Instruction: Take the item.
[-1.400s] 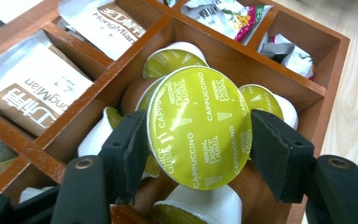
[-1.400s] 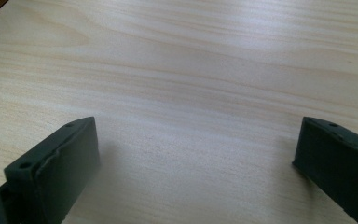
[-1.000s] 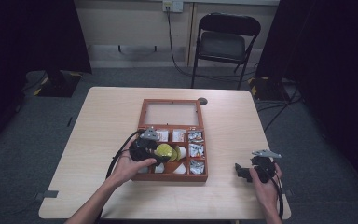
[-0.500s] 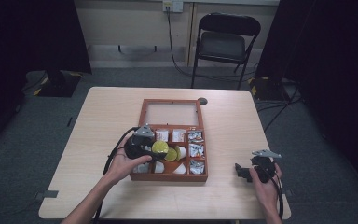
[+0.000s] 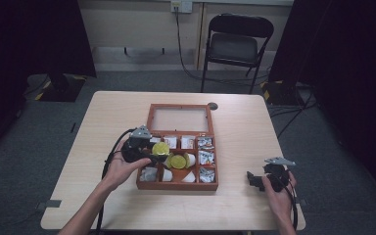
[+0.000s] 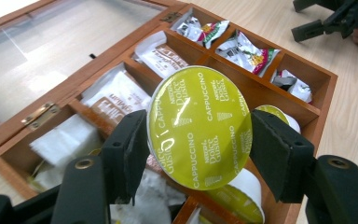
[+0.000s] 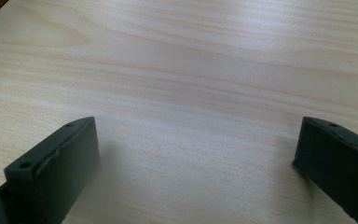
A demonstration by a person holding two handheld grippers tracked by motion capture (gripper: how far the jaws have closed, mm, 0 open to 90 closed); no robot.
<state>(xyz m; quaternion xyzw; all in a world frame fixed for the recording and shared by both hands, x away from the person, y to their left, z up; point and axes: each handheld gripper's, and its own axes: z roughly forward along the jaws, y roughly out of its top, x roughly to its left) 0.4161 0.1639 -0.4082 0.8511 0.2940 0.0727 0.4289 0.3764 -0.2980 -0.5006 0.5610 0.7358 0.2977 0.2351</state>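
Observation:
A wooden compartment box (image 5: pixel 177 185) with a glass lid (image 5: pixel 178 119) lies open at the table's middle. My left gripper (image 5: pixel 157 152) is shut on a yellow-green coffee capsule (image 6: pixel 199 126), held above the box's left compartments; the same capsule (image 5: pixel 159 148) shows in the high view. Another yellow-lidded capsule (image 5: pixel 178 160) rests in the middle compartment, also seen below the held one (image 6: pixel 274 115). Sachets (image 6: pixel 161 56) and wrapped sweets (image 6: pixel 244 50) fill other cells. My right gripper (image 5: pixel 251 178) stands open over bare table (image 7: pixel 200 93) to the right of the box, nothing between its jaws.
A black folding chair (image 5: pixel 237 46) stands beyond the table's far edge. A small dark disc (image 5: pixel 212 105) lies on the table by the lid's far right corner. Cables trail from both grippers toward the near edge.
My left gripper has carried the capsule leftward and slightly up, away from the middle compartment toward the box's left side. The right gripper has stayed put.

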